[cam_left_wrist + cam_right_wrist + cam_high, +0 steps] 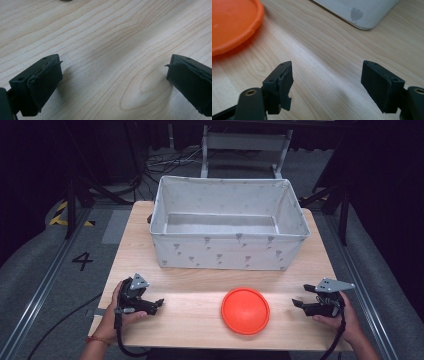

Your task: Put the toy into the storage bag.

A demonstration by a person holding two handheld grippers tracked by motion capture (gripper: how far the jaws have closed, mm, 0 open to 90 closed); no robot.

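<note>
The orange disc (pixel 245 310) is round, smooth and matte, shallowly domed, with a raised rolled rim; it lies flat on the worktop (pixel 200 290), a pale wood-grain board with long wavy lines and a satin sheen. Behind it stands a rectangular fabric bin (pixel 230 251), soft-walled, pale grey-white with small grey printed motifs, its inside showing a bare grey bottom.

The right claw (pixel 299 303) is black, hard plastic with flat rectangular pads; one pad's rubber facing is torn and ragged at its edge. Its jaws stand fairly wide with only bare wood between them, gripping nothing. The disc lies ahead of this claw's tips and a little to one side, near but apart; in the right gripper view the disc's rim (pixel 234 27) curves in beyond the left jaw, and a rounded corner of the bin (pixel 362 12) sits farther ahead beyond the right jaw.

The left claw (pixel 161 302) is of the same black build, with a grey three-cornered plate on top, and rests low over the worktop. Its jaws are spread wide over bare wood grain (pixel 112 62) and hold nothing. The disc lies well ahead of its tips, between the two claws, nearer the right one.
</note>
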